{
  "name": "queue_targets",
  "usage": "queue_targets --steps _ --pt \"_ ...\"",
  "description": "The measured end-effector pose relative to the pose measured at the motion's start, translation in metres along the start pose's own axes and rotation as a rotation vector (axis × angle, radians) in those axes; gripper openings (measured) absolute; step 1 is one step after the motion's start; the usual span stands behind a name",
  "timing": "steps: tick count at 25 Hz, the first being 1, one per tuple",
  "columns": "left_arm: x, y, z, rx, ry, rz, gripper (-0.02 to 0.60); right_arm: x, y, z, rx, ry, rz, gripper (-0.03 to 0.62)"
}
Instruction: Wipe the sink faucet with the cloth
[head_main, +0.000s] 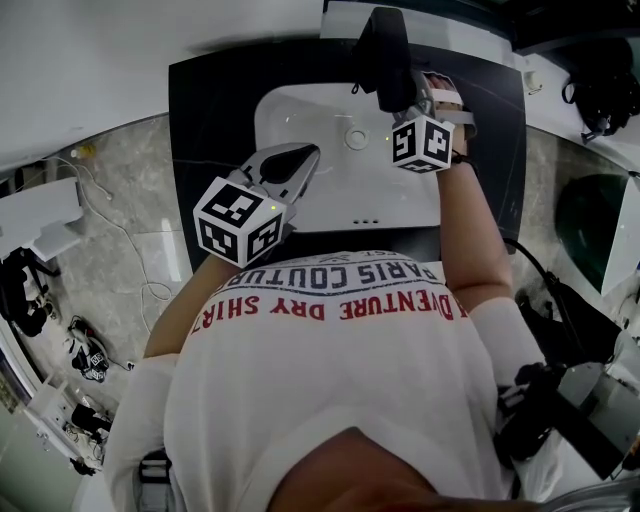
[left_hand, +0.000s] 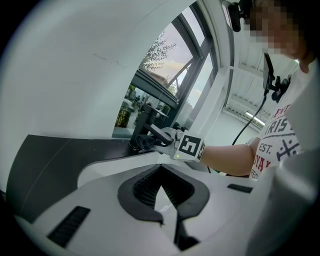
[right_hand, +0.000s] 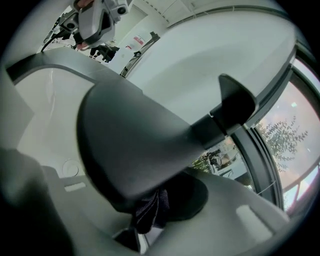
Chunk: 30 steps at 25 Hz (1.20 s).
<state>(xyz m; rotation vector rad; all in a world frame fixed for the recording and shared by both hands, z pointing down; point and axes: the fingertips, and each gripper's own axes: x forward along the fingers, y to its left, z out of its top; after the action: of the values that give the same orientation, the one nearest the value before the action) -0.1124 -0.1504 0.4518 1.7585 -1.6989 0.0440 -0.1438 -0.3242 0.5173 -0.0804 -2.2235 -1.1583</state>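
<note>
At the faucet (head_main: 385, 45), my right gripper (right_hand: 155, 200) pinches the cloth (right_hand: 147, 212) against it, wiping seemingly underway; left gripper (left_hand: 161, 175) closed, empty.

My left gripper (head_main: 306, 157) is low in front of my chest and points forward, a little to the right. Its jaws are together at the tips and nothing is between them. My left forearm (head_main: 178, 312) is bent close to my body. My right gripper (right_hand: 142, 225) is further forward than the left one, and my right forearm (head_main: 466, 225) is stretched out almost straight behind it. Its jaws are closed on a fold of dark cloth (right_hand: 152, 205).
</note>
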Motion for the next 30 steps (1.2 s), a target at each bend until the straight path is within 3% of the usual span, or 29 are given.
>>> queue_targets --steps 12,18,26,30 --pt "-0.007 0.001 0.007 0.000 -0.016 0.009 0.002 0.008 0.023 -0.011 -0.004 0.033 0.108 0.077" --pt "-0.018 -0.008 0.012 0.035 -0.027 -0.008 0.002 -0.015 0.026 -0.007 0.058 0.039 0.085 0.077" --pt "-0.056 -0.060 0.027 0.131 -0.092 -0.082 0.002 -0.125 0.040 0.005 0.274 0.066 -0.011 0.077" --pt "-0.070 -0.077 0.032 0.149 -0.125 -0.111 0.002 -0.175 0.051 0.018 0.509 0.008 -0.038 0.077"
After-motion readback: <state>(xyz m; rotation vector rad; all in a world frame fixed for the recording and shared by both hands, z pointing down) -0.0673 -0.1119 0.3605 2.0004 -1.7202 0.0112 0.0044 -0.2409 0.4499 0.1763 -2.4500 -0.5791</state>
